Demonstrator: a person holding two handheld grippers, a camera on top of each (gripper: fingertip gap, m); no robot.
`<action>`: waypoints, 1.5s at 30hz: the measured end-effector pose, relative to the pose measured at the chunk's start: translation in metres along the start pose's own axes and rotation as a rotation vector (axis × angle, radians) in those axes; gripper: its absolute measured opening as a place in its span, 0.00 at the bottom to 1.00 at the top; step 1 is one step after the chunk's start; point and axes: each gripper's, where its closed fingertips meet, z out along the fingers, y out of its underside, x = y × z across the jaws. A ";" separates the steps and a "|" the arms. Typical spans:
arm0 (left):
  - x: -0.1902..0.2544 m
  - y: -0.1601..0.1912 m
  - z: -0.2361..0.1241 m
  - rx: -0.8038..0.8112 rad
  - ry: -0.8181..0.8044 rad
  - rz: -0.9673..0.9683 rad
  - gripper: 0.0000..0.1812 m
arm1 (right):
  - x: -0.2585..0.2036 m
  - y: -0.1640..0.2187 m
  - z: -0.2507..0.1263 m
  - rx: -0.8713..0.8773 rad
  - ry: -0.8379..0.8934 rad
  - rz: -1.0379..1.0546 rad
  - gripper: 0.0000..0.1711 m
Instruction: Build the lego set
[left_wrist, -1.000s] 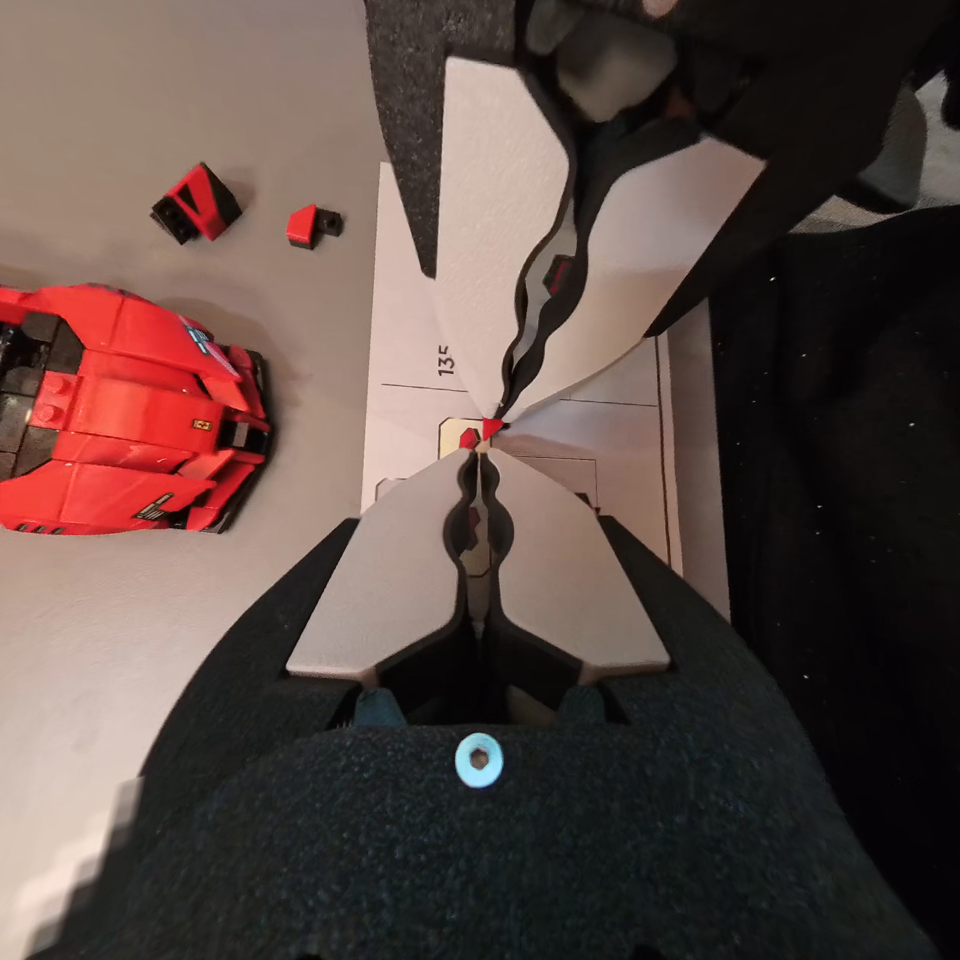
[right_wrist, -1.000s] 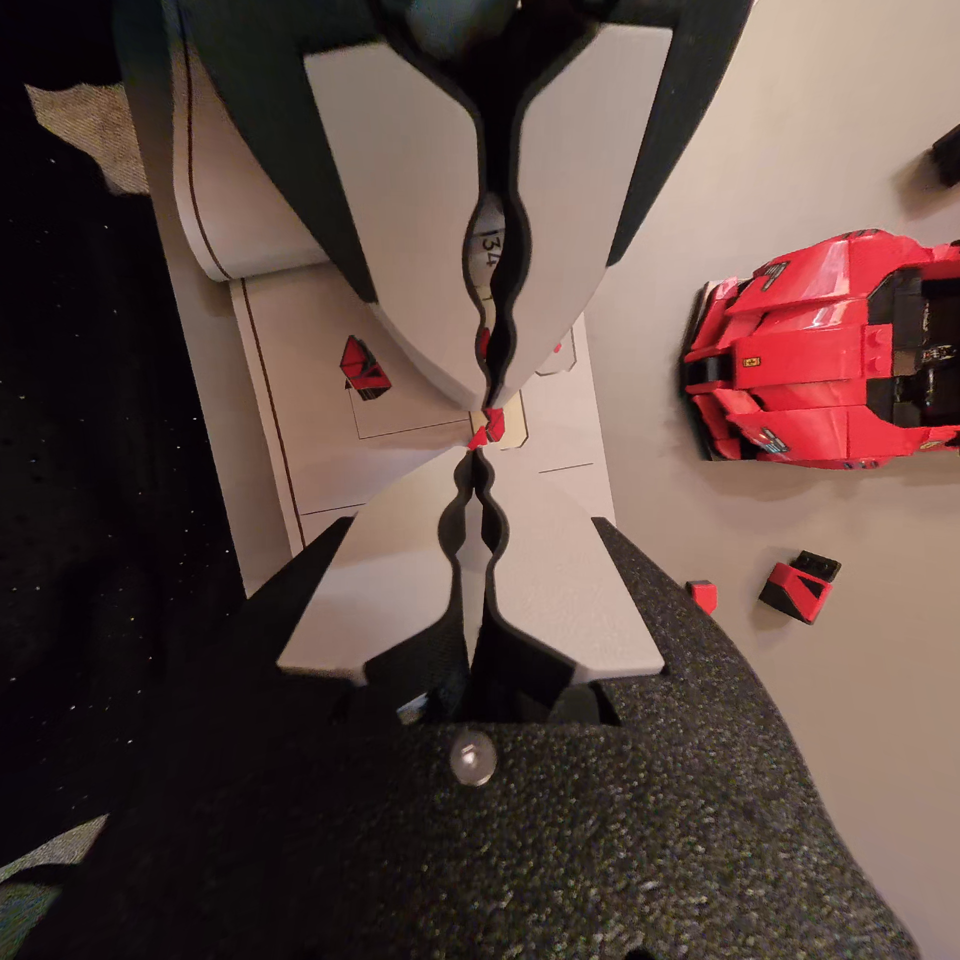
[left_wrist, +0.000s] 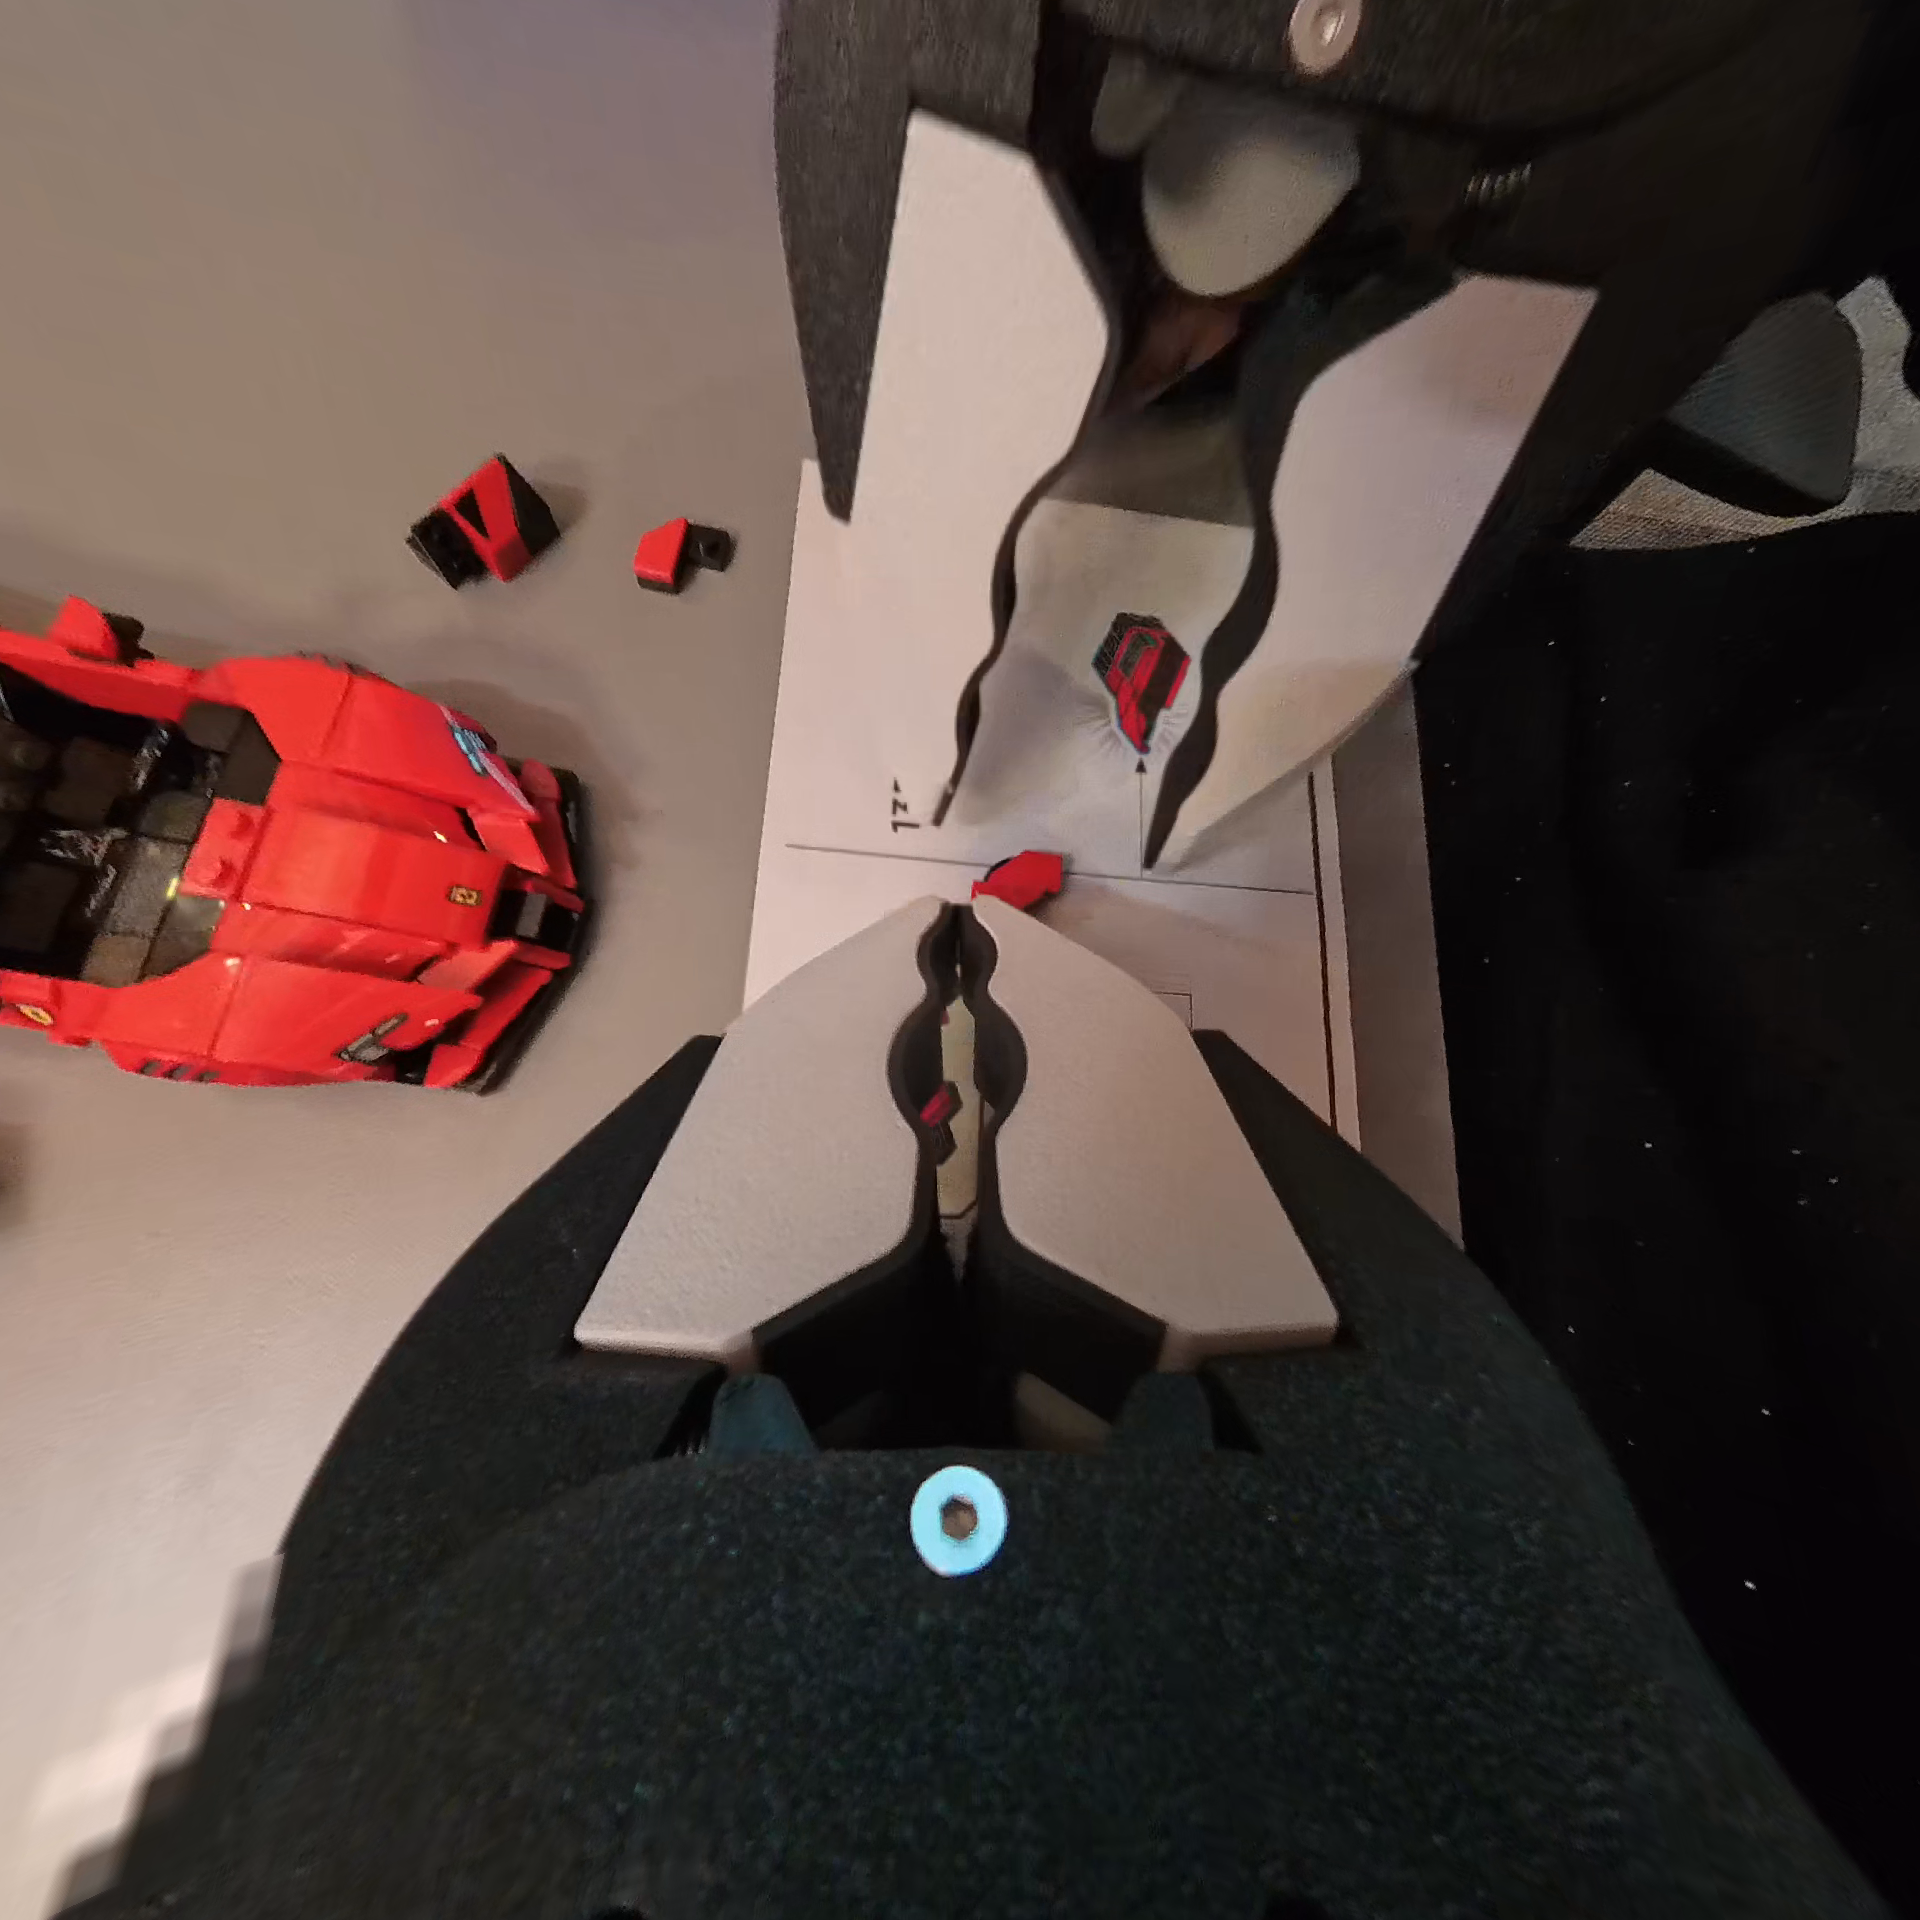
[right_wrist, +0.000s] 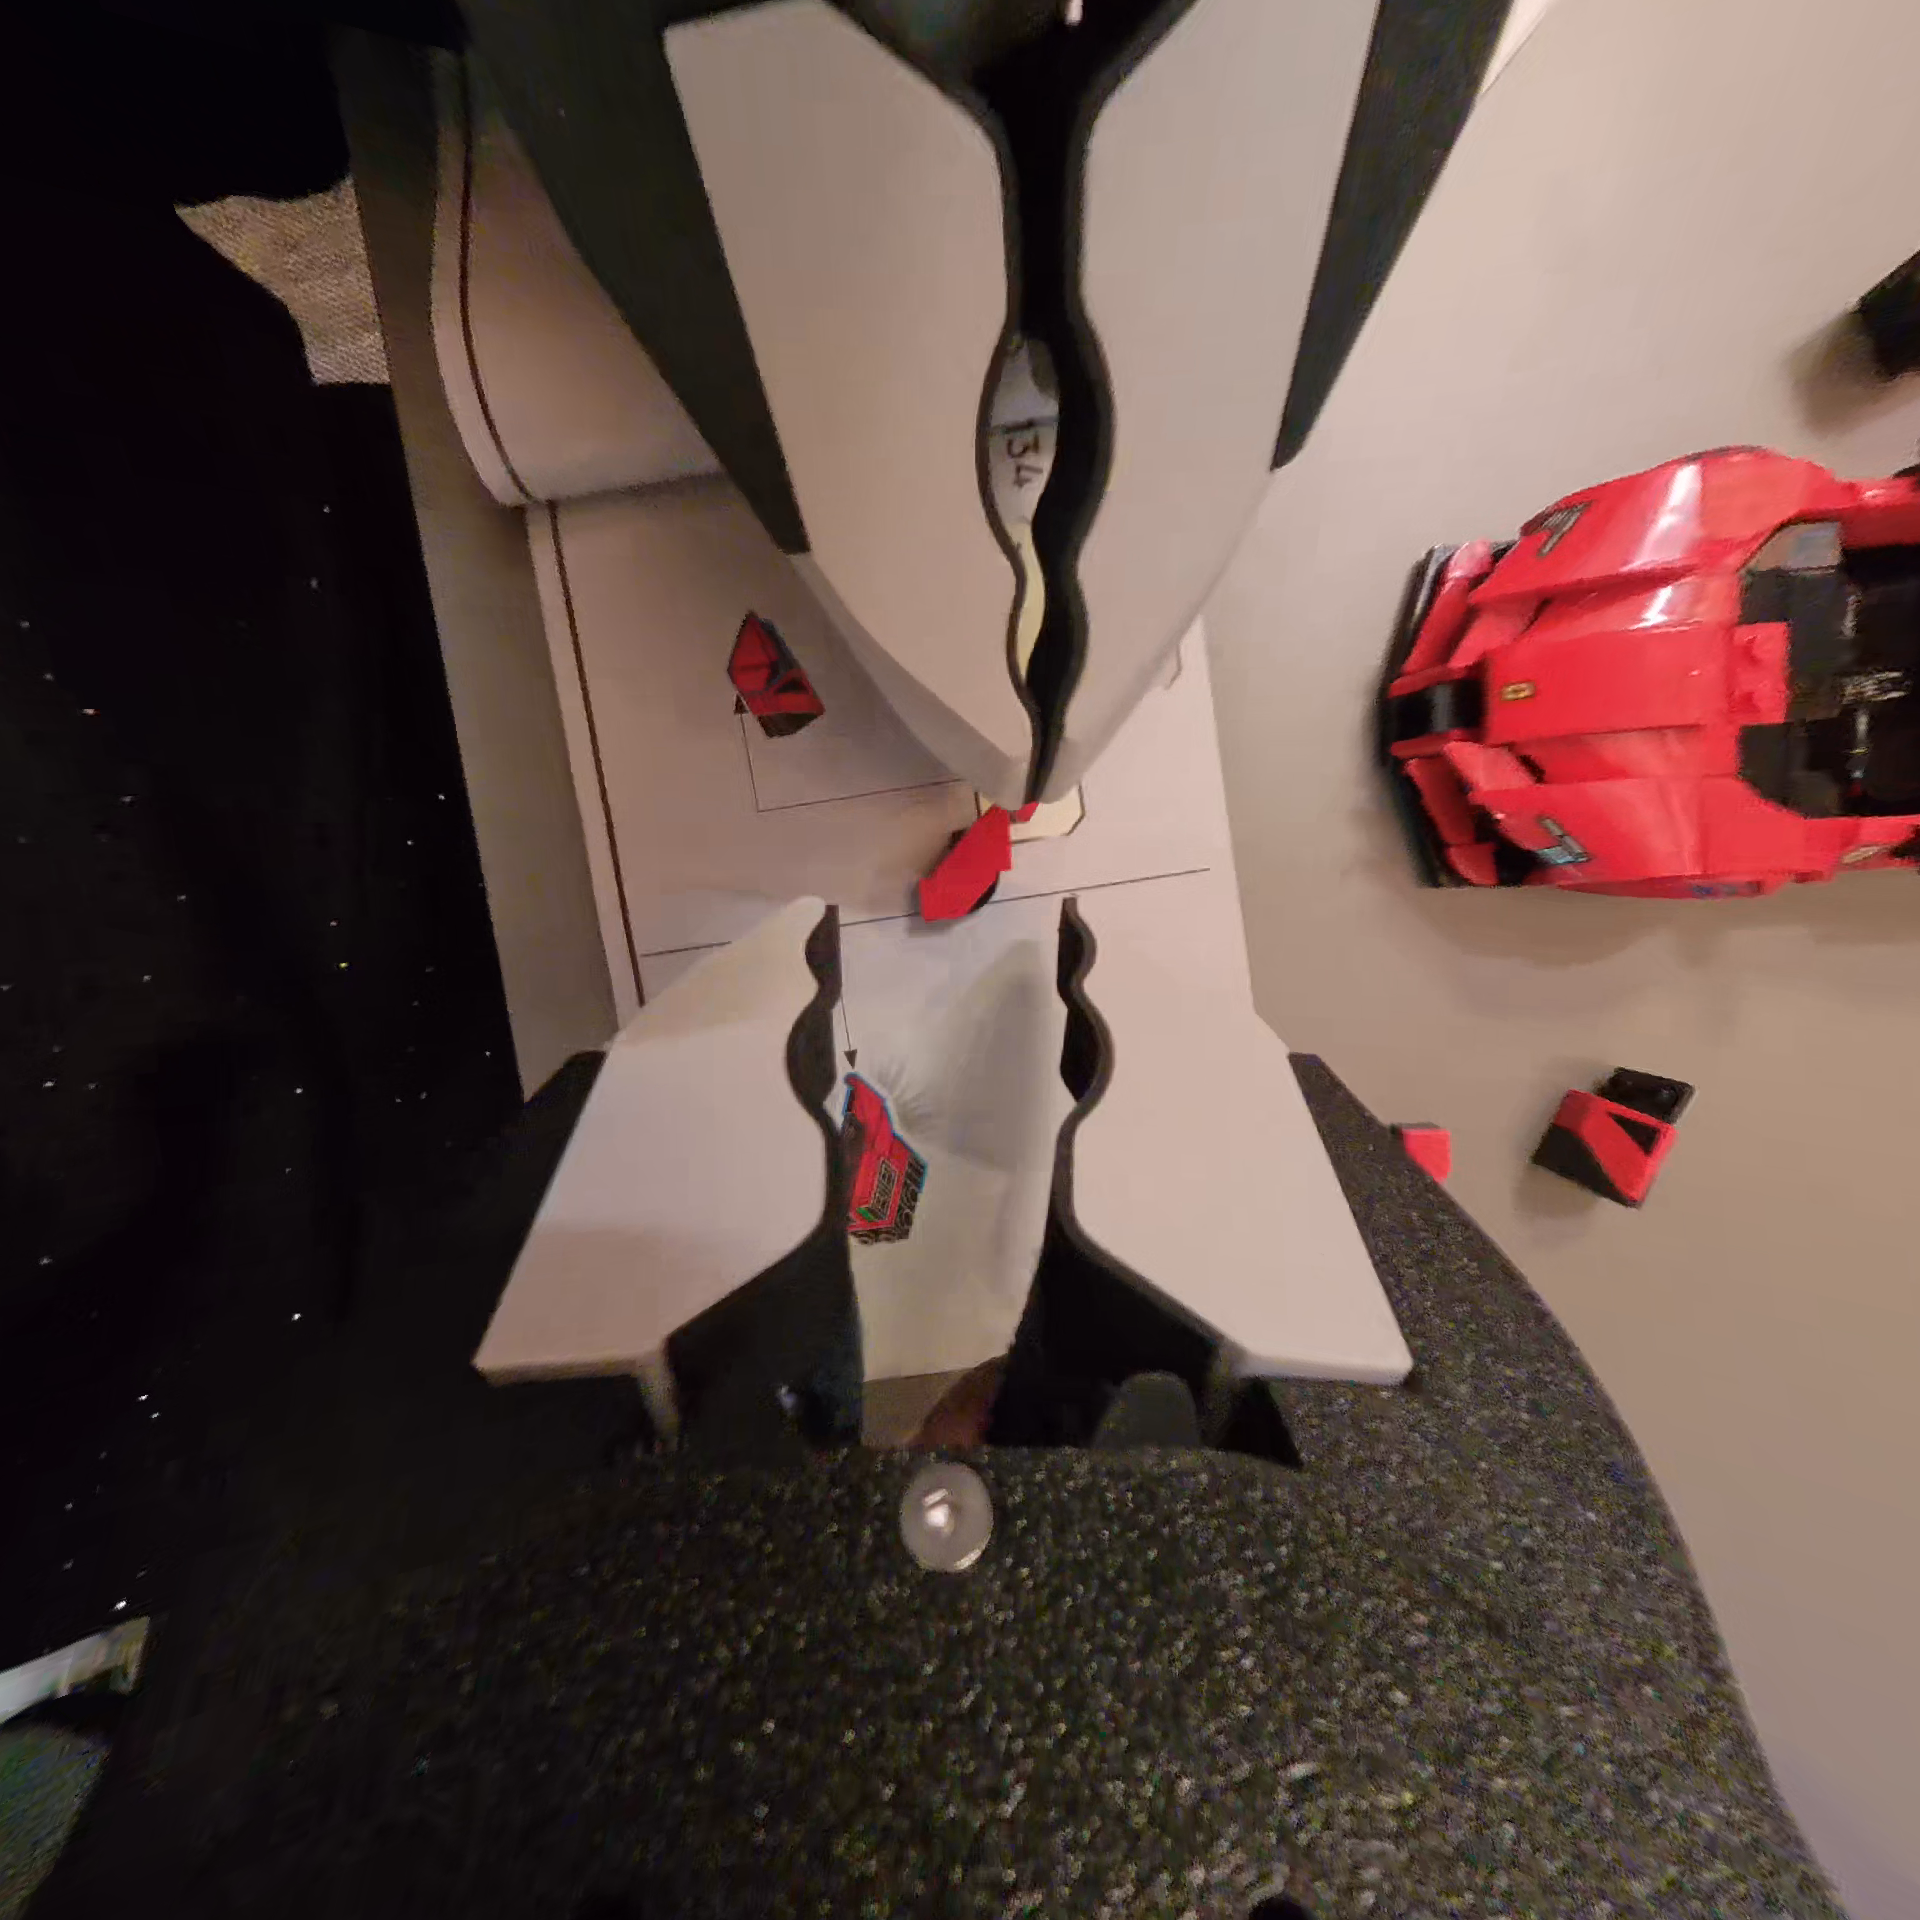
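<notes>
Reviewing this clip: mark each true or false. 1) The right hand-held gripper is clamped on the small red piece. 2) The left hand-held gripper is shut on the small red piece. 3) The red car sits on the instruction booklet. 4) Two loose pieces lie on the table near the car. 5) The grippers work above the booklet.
1) False. The right hand-held gripper is open; nothing is between its fingers.
2) True. The left hand-held gripper pinches the small red piece at its tips.
3) False. The red car sits on the bare table, beside the instruction booklet.
4) True. A red-and-black piece and a smaller red piece lie there.
5) True.
</notes>
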 end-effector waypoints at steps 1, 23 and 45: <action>0.000 -0.001 0.001 -0.001 -0.002 0.013 0.00 | 0.000 0.001 0.002 0.005 0.007 -0.011 0.22; -0.004 0.007 0.014 -0.094 -0.124 0.306 0.00 | 0.002 0.003 0.012 0.057 0.012 -0.013 0.08; 0.011 0.014 0.010 -0.063 -0.019 0.290 0.08 | 0.000 0.004 0.012 0.048 -0.039 -0.082 0.08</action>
